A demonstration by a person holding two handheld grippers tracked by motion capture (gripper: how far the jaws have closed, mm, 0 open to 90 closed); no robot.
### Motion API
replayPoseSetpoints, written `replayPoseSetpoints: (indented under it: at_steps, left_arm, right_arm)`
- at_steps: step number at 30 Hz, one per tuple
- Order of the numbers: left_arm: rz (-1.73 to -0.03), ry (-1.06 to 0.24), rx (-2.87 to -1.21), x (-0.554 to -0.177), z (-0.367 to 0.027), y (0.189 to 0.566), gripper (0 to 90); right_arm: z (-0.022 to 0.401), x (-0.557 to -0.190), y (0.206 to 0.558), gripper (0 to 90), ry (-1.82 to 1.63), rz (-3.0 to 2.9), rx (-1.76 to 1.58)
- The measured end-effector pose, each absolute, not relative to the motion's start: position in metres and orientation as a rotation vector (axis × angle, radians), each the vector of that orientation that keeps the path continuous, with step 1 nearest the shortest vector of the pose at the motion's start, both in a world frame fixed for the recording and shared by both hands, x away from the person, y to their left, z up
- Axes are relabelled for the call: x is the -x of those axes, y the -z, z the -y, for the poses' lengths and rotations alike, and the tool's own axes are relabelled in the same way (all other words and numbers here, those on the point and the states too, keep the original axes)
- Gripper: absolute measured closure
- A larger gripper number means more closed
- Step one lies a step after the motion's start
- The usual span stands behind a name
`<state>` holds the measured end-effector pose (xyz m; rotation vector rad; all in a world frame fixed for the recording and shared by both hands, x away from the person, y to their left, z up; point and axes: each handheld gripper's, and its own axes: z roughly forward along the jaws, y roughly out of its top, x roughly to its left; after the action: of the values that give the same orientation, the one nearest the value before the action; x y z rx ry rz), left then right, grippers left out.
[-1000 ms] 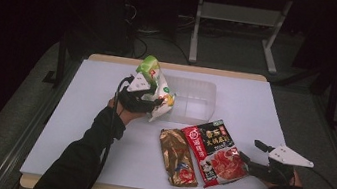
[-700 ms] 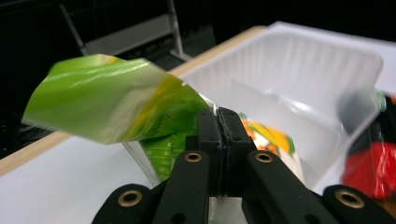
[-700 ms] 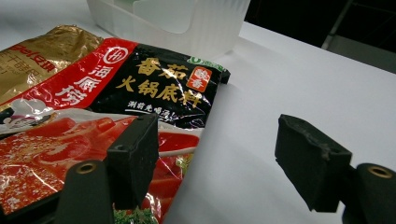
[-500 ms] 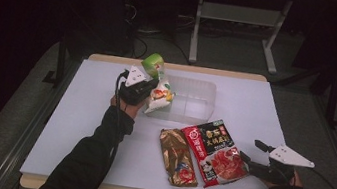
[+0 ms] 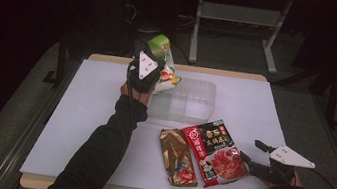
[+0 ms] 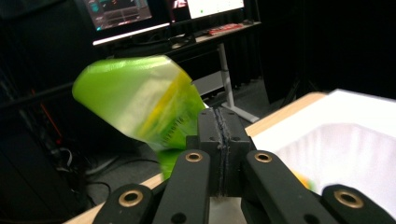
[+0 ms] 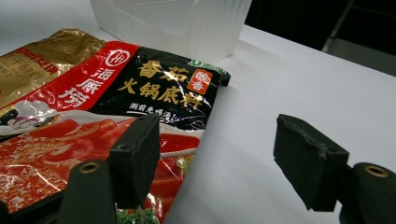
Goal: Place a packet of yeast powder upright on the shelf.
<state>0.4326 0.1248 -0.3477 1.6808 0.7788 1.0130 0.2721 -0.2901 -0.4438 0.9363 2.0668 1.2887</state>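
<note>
A: Three packets total. Left gripper (image 5: 152, 69) is clamped tight on the green snack bag (image 5: 161, 60), held above the clear plastic bin's (image 5: 191, 100) left end.
B: Not in the bin?
A: Not yet, apparently. Gold pouch (image 5: 178, 157) and red hotpot-base packet (image 5: 216, 152) lie on the table (image 5: 83, 112); right gripper (image 5: 254, 155) gapes empty beside the red one.

Green snack bag (image 6: 140, 102) blurred, lower part hidden behind left gripper (image 6: 219, 140); red sauce packet (image 7: 93, 121) cut off by frame edge, print on gold packet (image 5: 178, 156) unreadable.
</note>
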Motion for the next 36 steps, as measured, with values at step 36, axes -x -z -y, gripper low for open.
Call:
replayPoseSetpoints:
  at_steps: [36]
  left_arm:
    - [-0.632, -0.585, -1.919, -0.400, -0.146, 0.406, 88.5]
  right_arm:
    - [0.287, -0.270, 0.444, 30.8, -1.262, -2.072, -0.919]
